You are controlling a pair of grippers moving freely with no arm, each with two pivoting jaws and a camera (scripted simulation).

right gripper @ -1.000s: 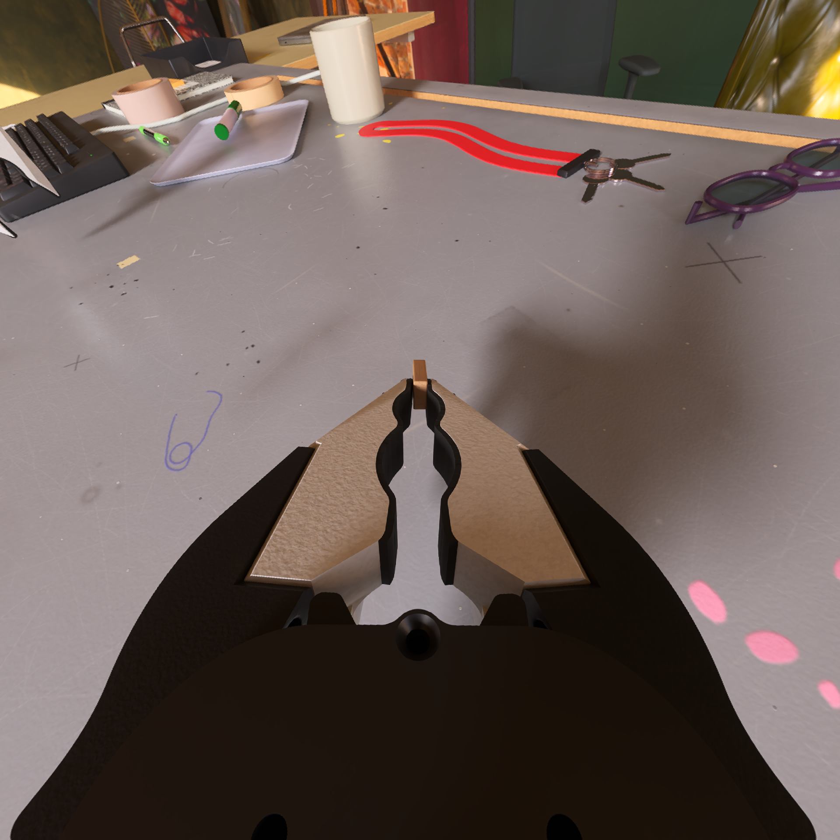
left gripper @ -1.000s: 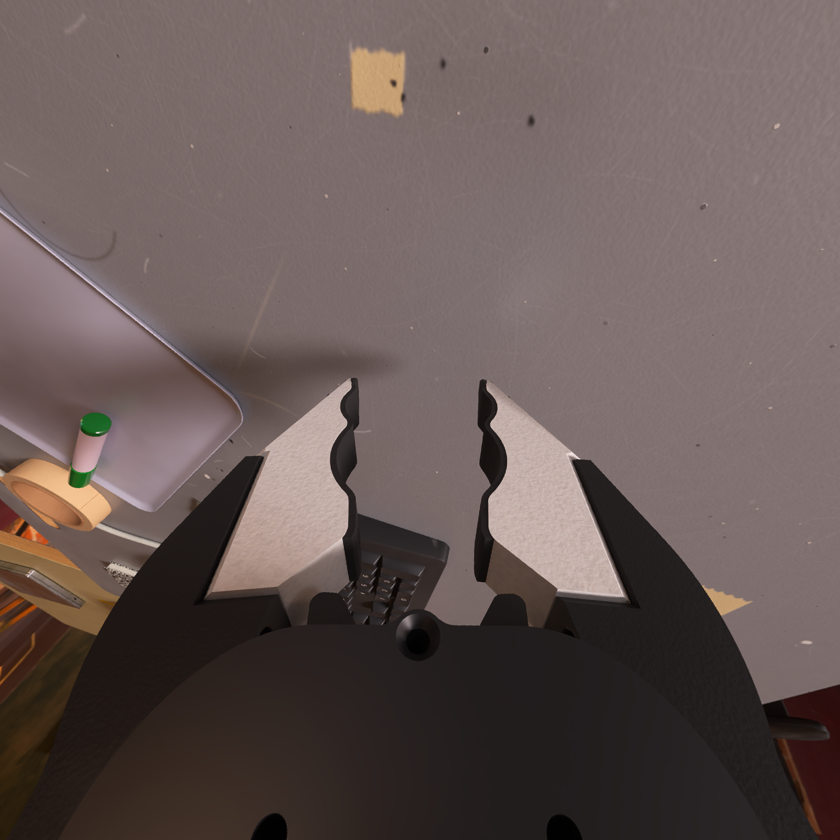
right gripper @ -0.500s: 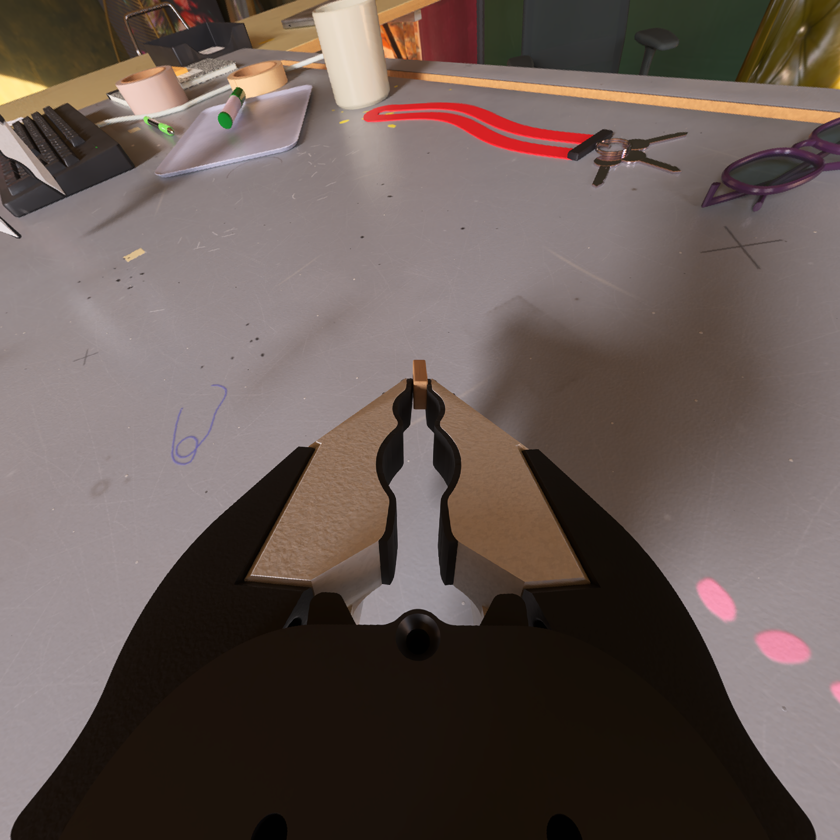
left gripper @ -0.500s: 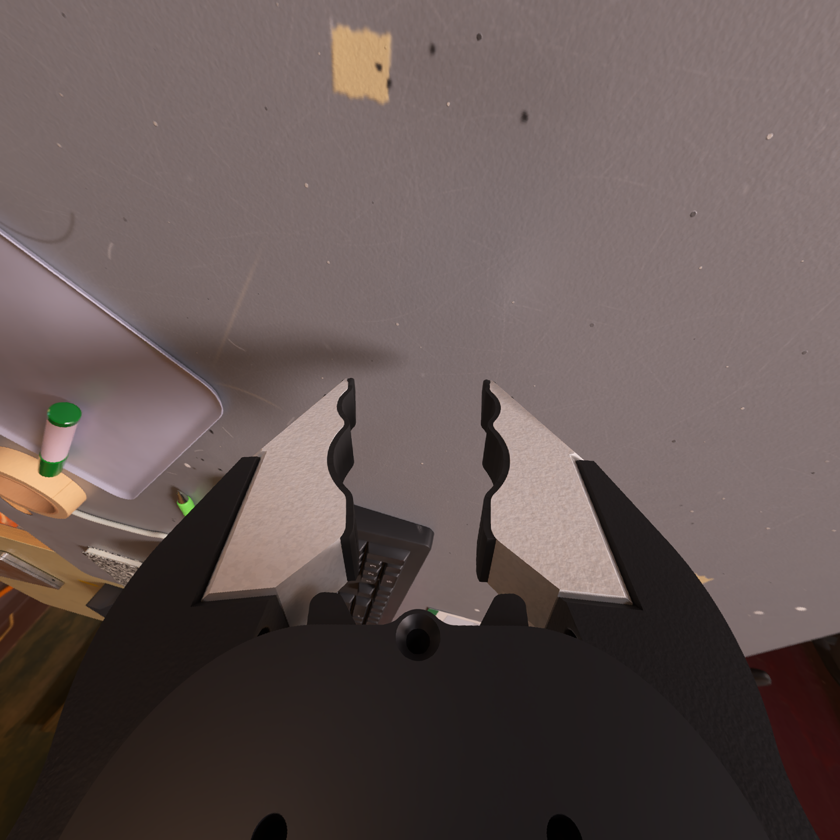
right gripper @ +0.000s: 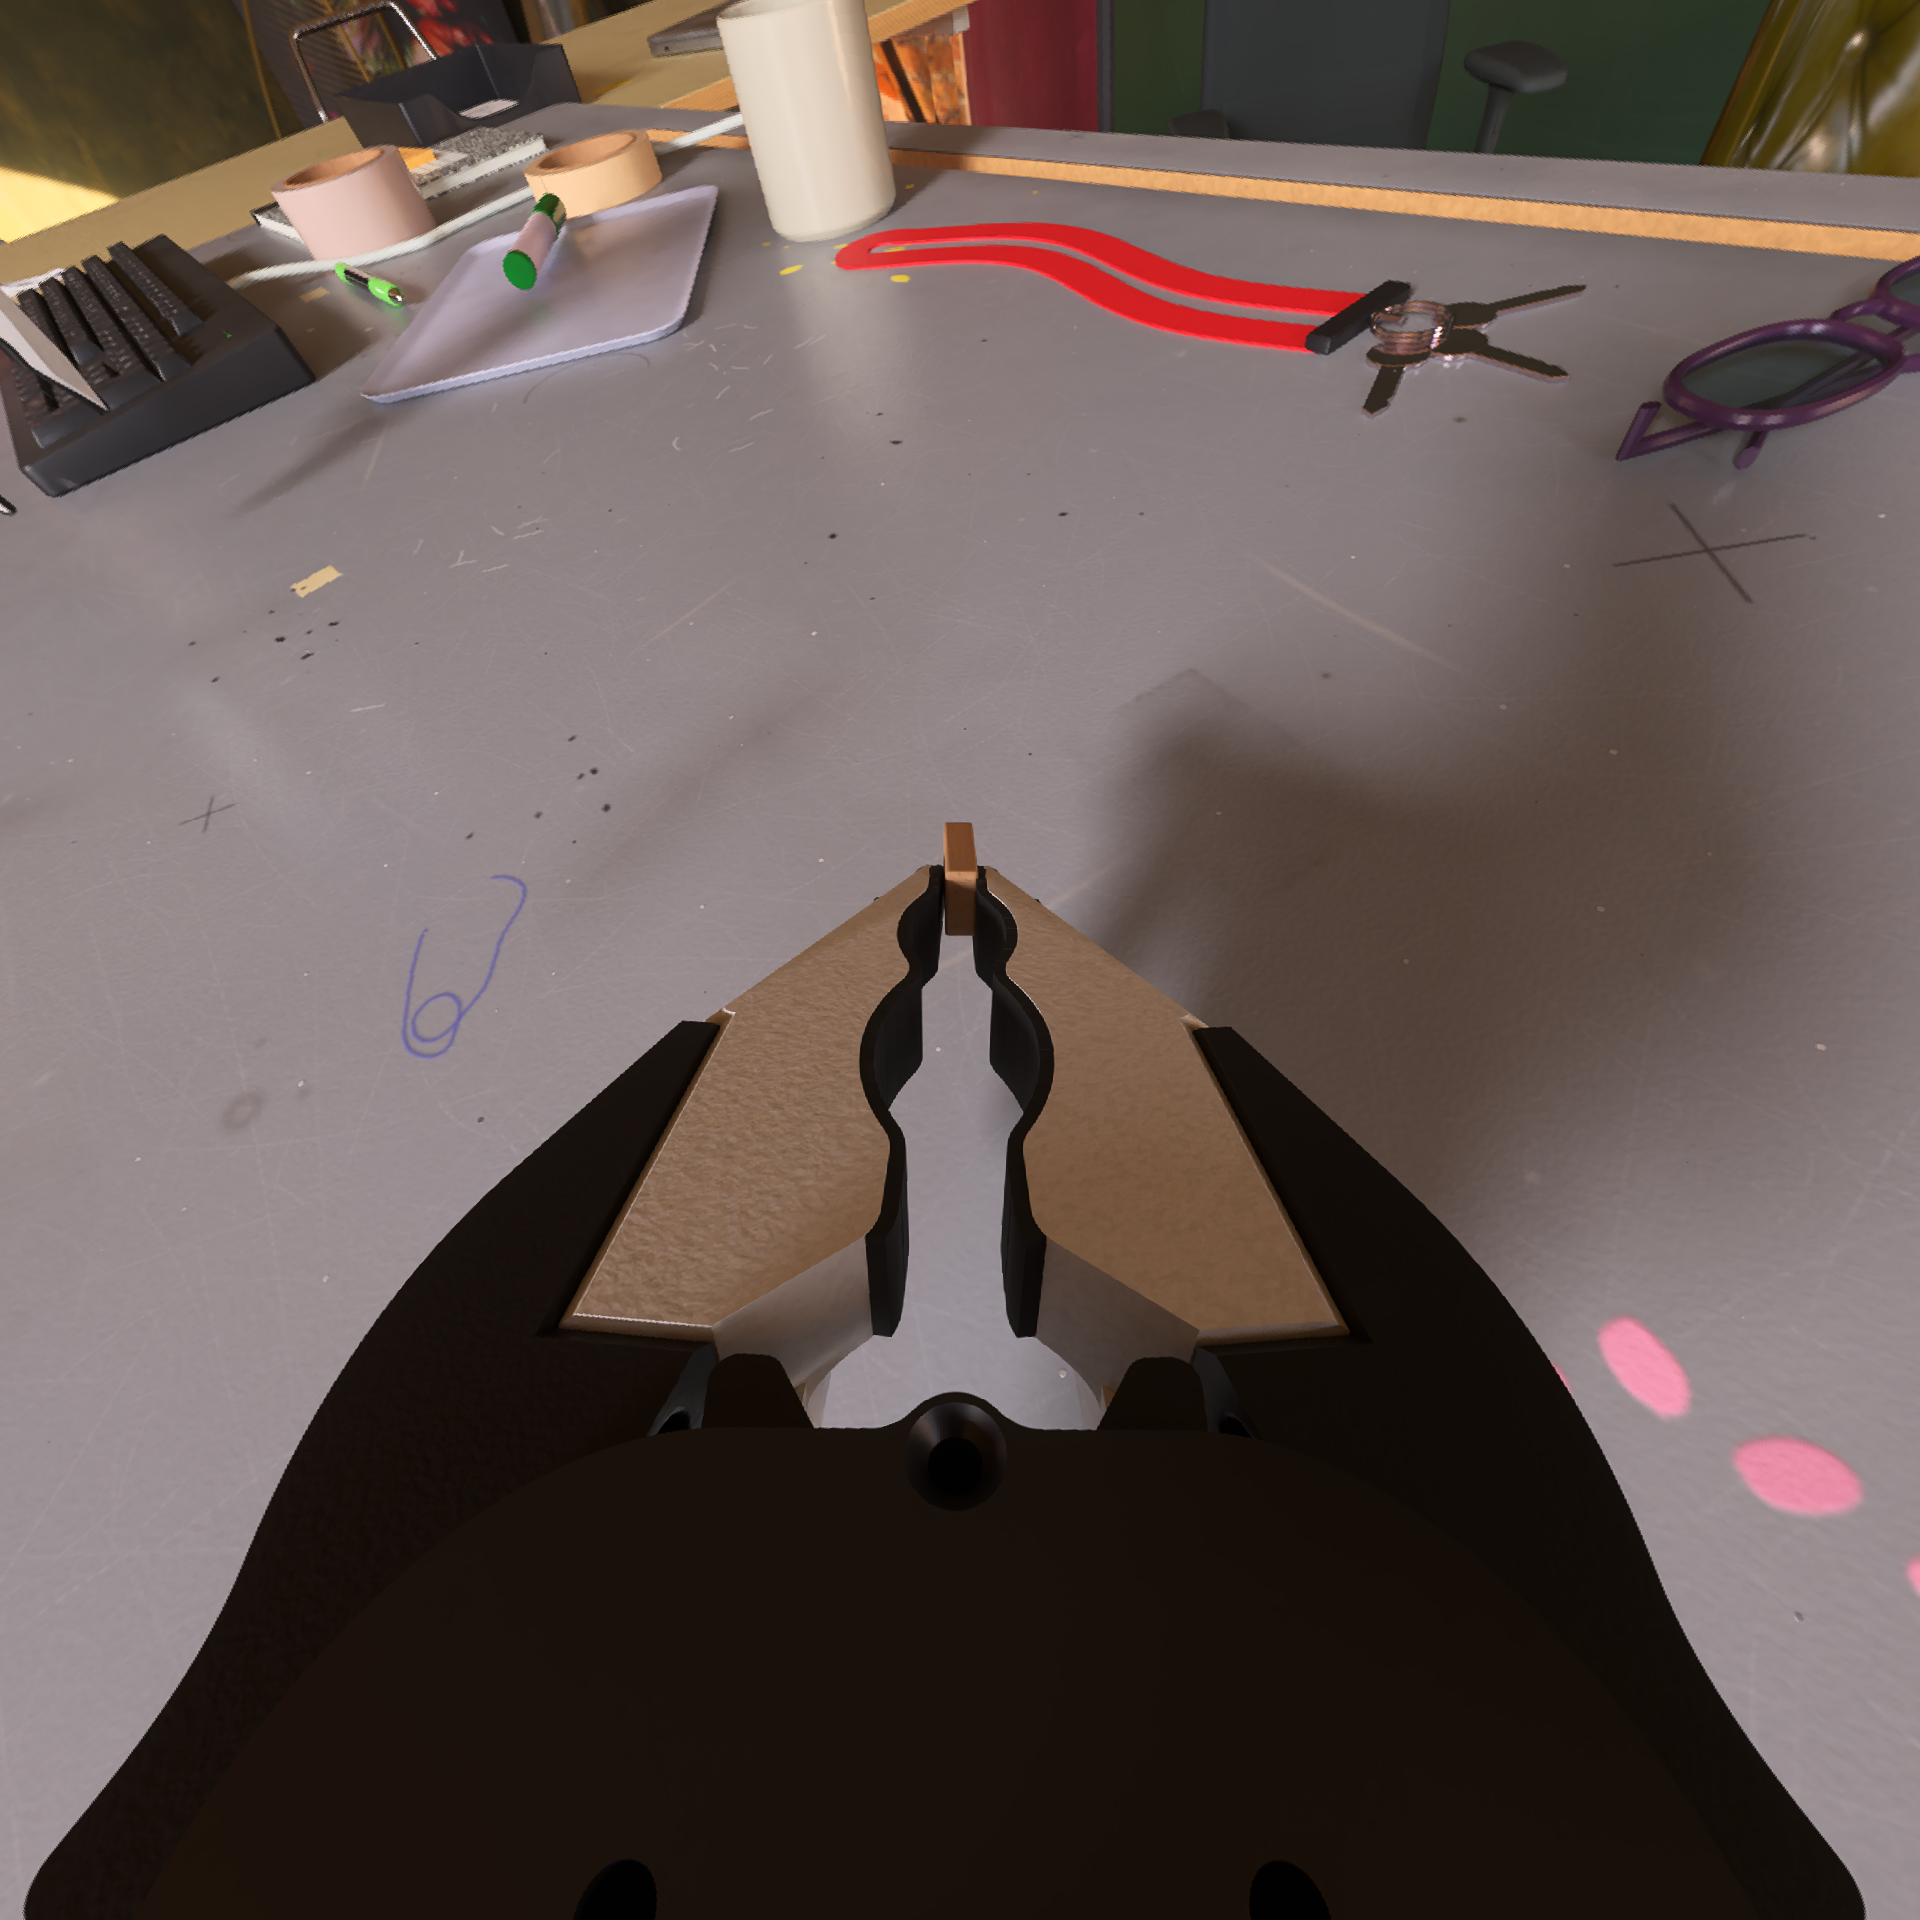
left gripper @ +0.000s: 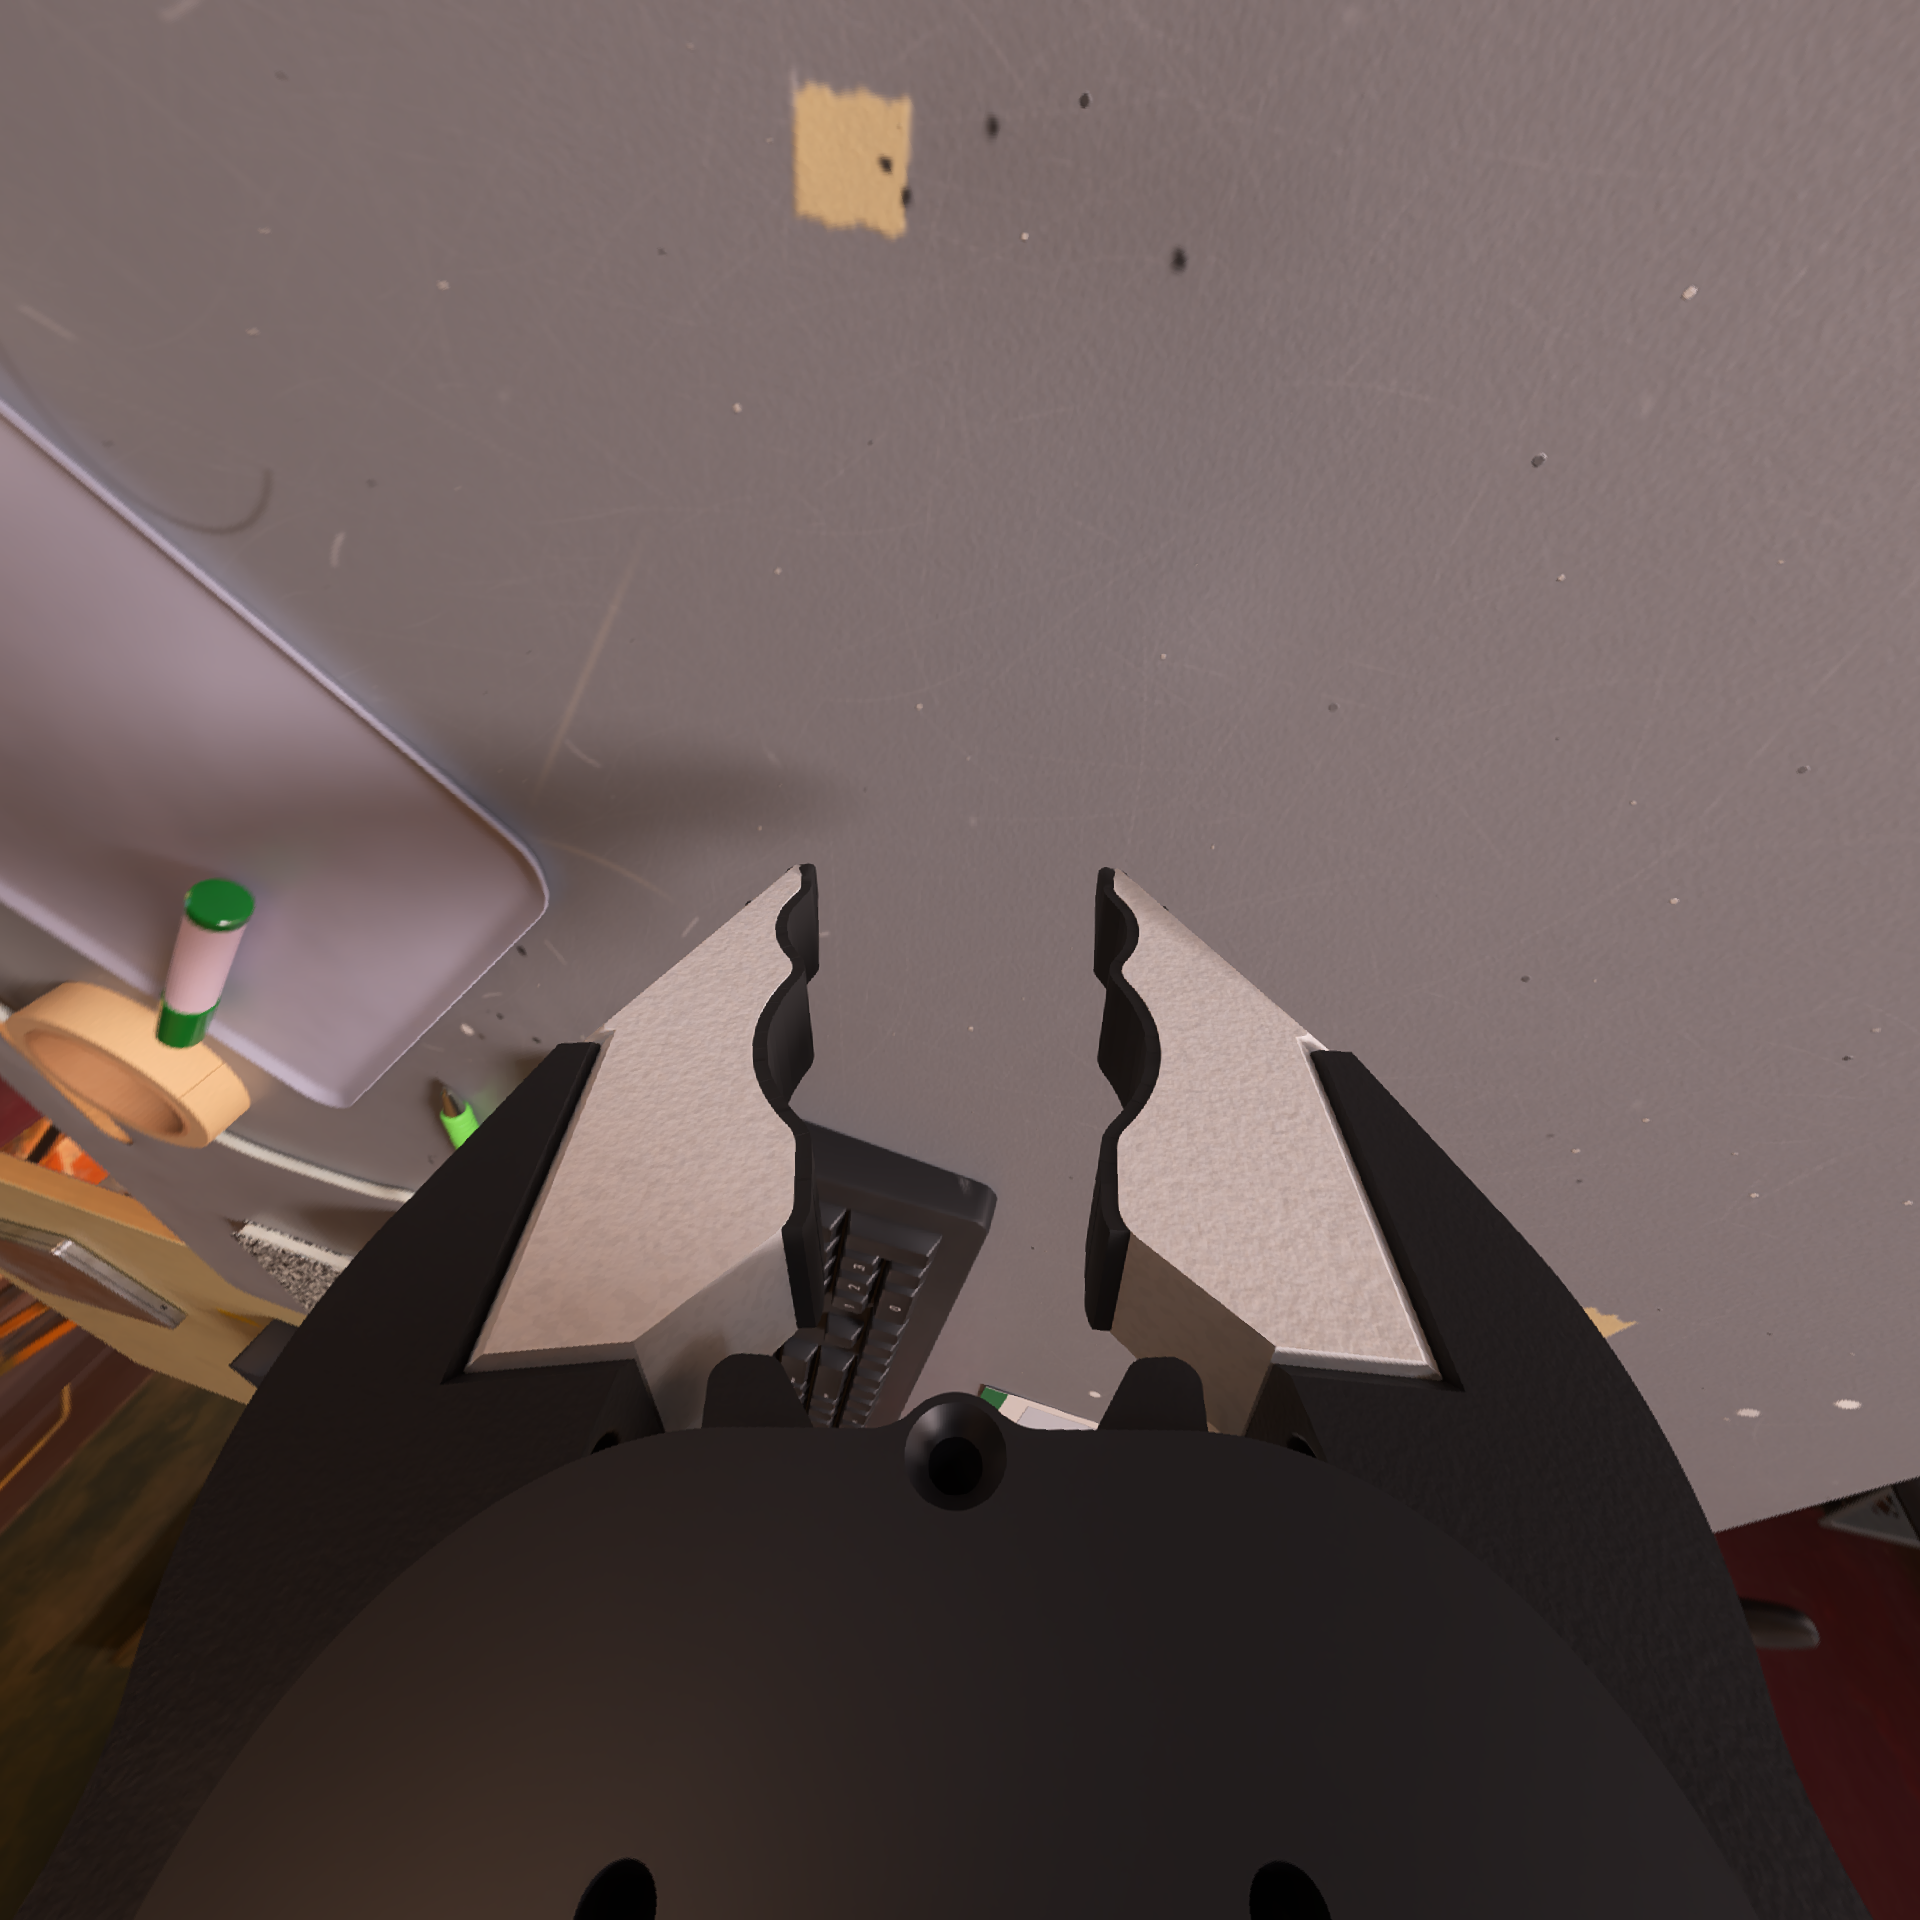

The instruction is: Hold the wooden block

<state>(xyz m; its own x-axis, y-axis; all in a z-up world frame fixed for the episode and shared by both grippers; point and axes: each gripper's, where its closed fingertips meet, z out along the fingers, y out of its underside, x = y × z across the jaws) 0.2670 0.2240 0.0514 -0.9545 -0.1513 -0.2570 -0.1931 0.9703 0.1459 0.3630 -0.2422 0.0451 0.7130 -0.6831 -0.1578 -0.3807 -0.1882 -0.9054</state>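
A thin light-brown wooden block [right gripper: 958, 878] stands edge-on between the tips of my right gripper [right gripper: 958, 891], which is shut on it and holds it above the grey table [right gripper: 1143, 582]. Most of the block is hidden by the tan fingers [right gripper: 800, 1081]. My left gripper [left gripper: 954, 883] is open and empty, with white fingers [left gripper: 665, 1122], pointing down over a bare part of the table [left gripper: 1247, 520]. A corner of my left gripper shows at the far left of the right wrist view [right gripper: 42, 353]. The block does not show in the left wrist view.
At the back left are a black keyboard [right gripper: 135, 343], a lilac tray [right gripper: 561, 301] with a green-capped tube [right gripper: 532, 244], two tape rolls [right gripper: 353, 197], and a cream cup [right gripper: 810, 114]. A red lanyard with keys [right gripper: 1195, 286] and purple glasses [right gripper: 1787, 379] lie at the back right.
My right gripper has moved forward and lower over the table with the block still in it. My left gripper has shifted a little sideways and back; it stays open.
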